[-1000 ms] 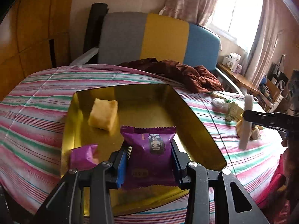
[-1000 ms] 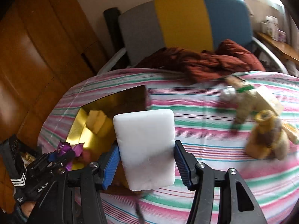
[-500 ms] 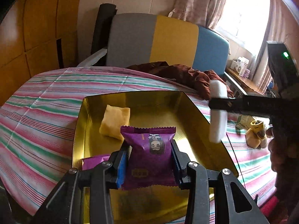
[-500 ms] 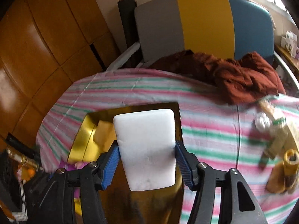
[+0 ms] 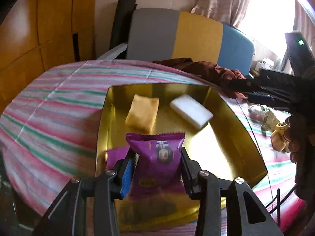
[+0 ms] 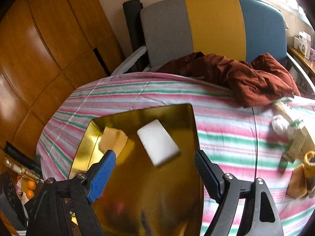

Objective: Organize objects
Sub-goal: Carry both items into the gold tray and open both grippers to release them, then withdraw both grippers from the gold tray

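my right gripper point(image 6: 155, 169) is spreading its jaws with nothing between them, so the white bar point(image 6: 157, 142) lies loose in the gold tray point(image 6: 194, 122), beside the yellow cake point(image 5: 142, 114). my left gripper point(image 5: 157, 169) is easing open around the purple packet point(image 5: 157, 157), low over the tray point(image 5: 232, 118) to drop it among the others.
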A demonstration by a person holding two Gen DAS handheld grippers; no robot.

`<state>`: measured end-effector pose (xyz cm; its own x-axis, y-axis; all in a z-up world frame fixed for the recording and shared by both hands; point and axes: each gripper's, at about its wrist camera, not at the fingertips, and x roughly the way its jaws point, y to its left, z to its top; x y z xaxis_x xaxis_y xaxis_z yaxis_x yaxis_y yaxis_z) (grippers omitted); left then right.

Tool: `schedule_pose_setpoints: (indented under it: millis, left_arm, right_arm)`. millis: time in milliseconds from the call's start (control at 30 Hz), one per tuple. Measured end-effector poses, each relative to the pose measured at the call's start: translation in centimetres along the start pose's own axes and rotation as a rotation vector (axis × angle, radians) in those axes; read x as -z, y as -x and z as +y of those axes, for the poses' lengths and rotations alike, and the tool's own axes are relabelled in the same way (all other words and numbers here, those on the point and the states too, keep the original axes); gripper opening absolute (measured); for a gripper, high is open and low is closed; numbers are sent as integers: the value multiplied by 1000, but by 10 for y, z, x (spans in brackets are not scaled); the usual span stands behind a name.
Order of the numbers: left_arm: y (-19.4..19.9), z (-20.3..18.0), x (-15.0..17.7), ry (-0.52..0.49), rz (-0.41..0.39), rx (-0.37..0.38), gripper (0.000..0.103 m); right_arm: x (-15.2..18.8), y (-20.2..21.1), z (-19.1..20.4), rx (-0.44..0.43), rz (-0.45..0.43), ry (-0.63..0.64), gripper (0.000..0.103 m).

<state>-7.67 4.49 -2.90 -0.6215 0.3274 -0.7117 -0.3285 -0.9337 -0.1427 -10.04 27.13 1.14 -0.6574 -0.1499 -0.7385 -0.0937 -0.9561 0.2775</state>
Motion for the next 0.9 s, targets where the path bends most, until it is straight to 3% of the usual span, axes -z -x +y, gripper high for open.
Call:
schedule_pose_setpoints:
  millis: [67, 133, 467, 900]
  left_arm:
    - [3, 3, 7, 7, -2, -12, 62]
    - [5, 3, 9, 18, -8, -14, 66]
    - [19, -17, 9, -13, -35, 18, 77]
    - [33, -44, 14, -75, -53, 17, 81]
  right_arm:
    - [6, 3, 0, 1, -1, -5, 83]
    - [12, 8, -1, 2, -3, -10, 83]
    - [38, 23, -7, 42, -11, -6, 83]
    - [61, 43, -28, 112, -38, -17, 83]
